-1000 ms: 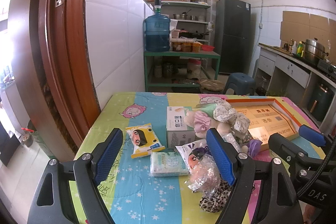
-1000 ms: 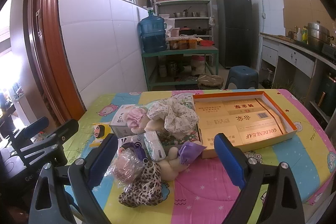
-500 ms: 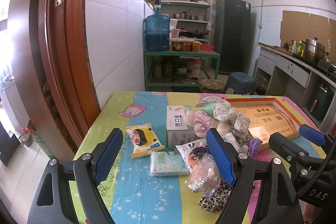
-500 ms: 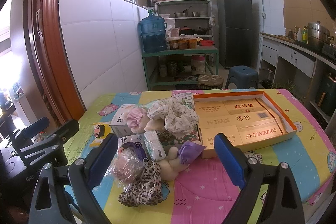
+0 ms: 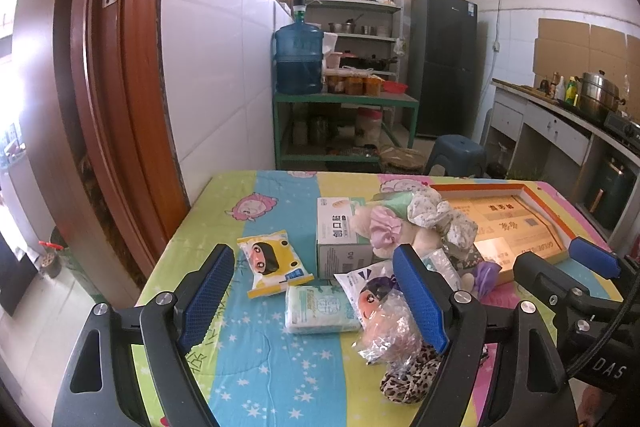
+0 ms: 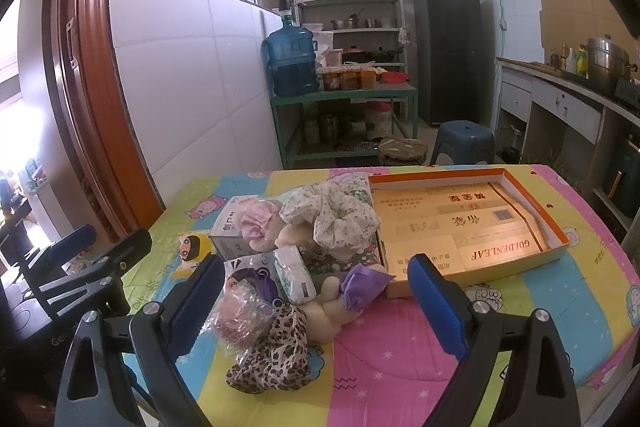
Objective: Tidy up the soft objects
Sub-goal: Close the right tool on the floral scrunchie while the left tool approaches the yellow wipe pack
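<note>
Crinkly plastic is the main hazard: the bagged pink item [image 6: 239,317] lies against the leopard scrunchie [image 6: 276,355] and the plush doll [image 6: 332,307], all touching in one heap near the front edge of the table [image 6: 400,367]. A pinch there would likely catch two things at once, or the slick bag could slide out and drag a neighbour off the edge. The floral scrunchie [image 6: 336,215] sits on the pile just beside the open box [image 6: 556,227], leaning over a pink scrunchie [image 6: 256,221] and the carton [image 5: 336,239]; lifting it carelessly may topple what rests below. The tissue pack [image 5: 320,309] and yellow packet [image 5: 272,263] lie flat and apart, so they look the safer first picks.

Both tools hover low over the near edge, pointing across the table. The left tongs [image 5: 316,301] are spread wide and hold nothing, framing the tissue pack. The right tongs [image 6: 316,307] are likewise wide apart and empty, bracketing the heap, with the box just beyond the right finger. Nothing soft is in the box yet, so sorting seems not begun.
</note>
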Tool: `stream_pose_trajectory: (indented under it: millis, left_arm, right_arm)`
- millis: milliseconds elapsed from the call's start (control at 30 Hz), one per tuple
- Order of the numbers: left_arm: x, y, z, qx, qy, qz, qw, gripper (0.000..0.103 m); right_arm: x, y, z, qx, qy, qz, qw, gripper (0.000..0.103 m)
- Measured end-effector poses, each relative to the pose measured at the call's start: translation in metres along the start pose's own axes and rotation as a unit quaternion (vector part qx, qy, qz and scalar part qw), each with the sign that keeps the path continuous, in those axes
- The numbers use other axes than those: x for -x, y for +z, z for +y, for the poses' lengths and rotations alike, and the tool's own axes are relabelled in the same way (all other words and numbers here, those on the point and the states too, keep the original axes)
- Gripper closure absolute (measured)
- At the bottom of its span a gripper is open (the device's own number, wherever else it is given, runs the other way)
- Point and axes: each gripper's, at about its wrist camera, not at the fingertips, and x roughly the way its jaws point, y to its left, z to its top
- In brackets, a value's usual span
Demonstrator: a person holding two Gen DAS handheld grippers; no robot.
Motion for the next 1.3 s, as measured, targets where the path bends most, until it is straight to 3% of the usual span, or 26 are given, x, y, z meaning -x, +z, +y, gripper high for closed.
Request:
stream_pose_trajectory:
  millis: [600, 733, 833, 1000, 1300]
  left_arm:
    - [-0.036, 0.001, 0.012, 0.015, -0.012, 0.023, 0.9996, 0.021]
    - [-0.052, 0.004, 0.012, 0.016, -0.010, 0.030, 0.9994, 0.021]
    - [-0.064, 0.006, 0.012, 0.015, -0.010, 0.034, 0.9992, 0.021]
    - [-0.081, 0.011, 0.013, 0.020, -0.012, 0.040, 0.9989, 0.021]
    - [-0.105, 0.016, 0.024, 0.030, -0.013, 0.047, 0.9984, 0.021]
  right_arm:
    - [-0.036, 0.015, -0.025, 0.003, 0.021, 0.012, 1.000, 0.010]
    - [-0.060, 0.026, -0.026, 0.012, 0.029, 0.027, 0.999, 0.018]
    - [-0.090, 0.033, -0.026, 0.017, 0.045, 0.064, 0.997, 0.026]
    - [-0.125, 0.038, -0.022, 0.032, 0.056, 0.090, 0.994, 0.029]
    - [-0.158, 0.038, -0.018, 0.054, 0.073, 0.114, 0.989, 0.055]
